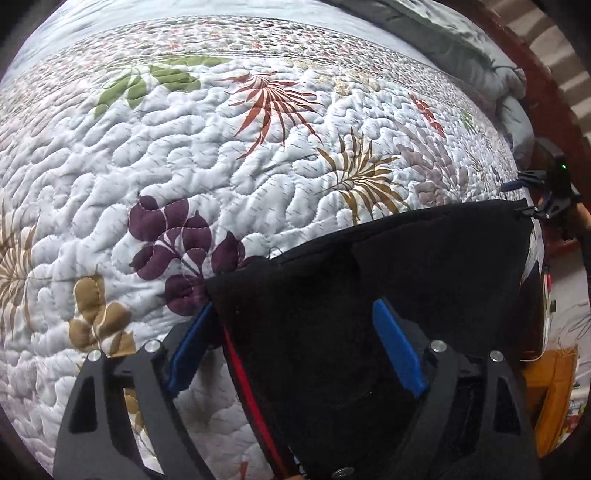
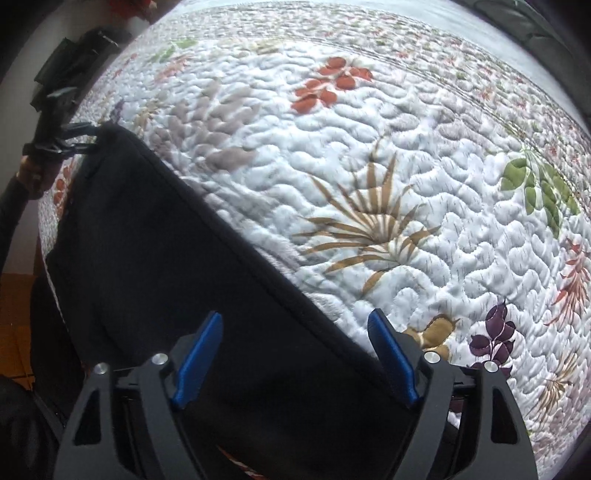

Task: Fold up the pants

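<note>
Two grippers logged, both over the black pants (image 1: 406, 258) on the quilted floral bedspread (image 1: 221, 166). Found left gripper (image 1: 293, 306) with jaws spread wide, not clamped: black cloth between the blue pads (image 1: 397, 350), no squeeze visible; other pad sat right at the fabric's edge, beside a red stripe (image 1: 243, 376) running down the cloth. Found right gripper (image 2: 295, 314) likewise gaping, no grip, pants passing under and between the fingers, fabric edge running diagonally just inside one pad. Saw pants laid out near the bed's edge, one long edge stretched straight from one gripper to the other. Spotted each gripper in the other's view at the far corner of the cloth; couldn't tell touching or not from there. Noted a hand (image 2: 29, 170) and dark sleeve behind the left gripper in right wrist view. Saw grey bedding (image 1: 443, 33) and wooden bed frame (image 1: 535, 74) at far edge of left wrist view.
</note>
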Action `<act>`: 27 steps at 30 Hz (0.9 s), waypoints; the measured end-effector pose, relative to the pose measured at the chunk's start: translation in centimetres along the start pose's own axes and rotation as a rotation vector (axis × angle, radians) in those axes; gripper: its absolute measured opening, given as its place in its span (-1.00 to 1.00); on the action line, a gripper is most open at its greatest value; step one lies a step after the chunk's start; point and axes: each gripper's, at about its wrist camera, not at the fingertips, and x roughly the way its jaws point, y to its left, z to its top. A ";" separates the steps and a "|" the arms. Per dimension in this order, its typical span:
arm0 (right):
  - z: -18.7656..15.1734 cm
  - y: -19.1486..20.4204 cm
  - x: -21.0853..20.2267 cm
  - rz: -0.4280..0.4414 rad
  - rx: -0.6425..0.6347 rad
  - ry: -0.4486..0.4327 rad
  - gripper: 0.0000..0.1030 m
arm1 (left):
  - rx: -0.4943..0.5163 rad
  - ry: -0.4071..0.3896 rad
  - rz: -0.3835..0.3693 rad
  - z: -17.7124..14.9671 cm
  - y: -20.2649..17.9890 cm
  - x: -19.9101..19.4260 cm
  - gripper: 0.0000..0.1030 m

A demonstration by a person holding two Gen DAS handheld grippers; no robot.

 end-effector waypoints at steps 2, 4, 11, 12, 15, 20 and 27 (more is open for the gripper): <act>0.3 -0.4 0.7 0.015 -0.002 0.023 0.57 | 0.011 0.003 -0.004 0.0 0.1 0.2 0.64; 0.4 -0.8 1.4 0.044 0.002 0.051 0.57 | 0.024 -0.005 0.000 0.1 0.0 0.4 0.64; 0.2 -1.6 1.6 0.147 0.022 0.109 0.42 | 0.051 -0.024 0.056 0.0 0.3 -0.2 -0.08; 0.1 -1.7 1.5 0.145 0.025 0.113 0.21 | 0.044 -0.023 0.060 0.1 0.5 -0.4 -0.14; -0.6 -2.1 0.8 0.104 0.029 0.119 -0.38 | 0.048 -0.023 0.063 0.1 0.5 -1.1 -0.29; -2.4 -1.9 -2.1 0.061 0.020 0.085 -0.76 | 0.075 -0.055 0.075 0.2 -1.0 -2.6 -0.47; -3.9 0.4 -5.6 0.005 -0.002 0.040 -0.88 | 0.096 -0.124 0.090 -0.8 -2.6 -5.4 -0.52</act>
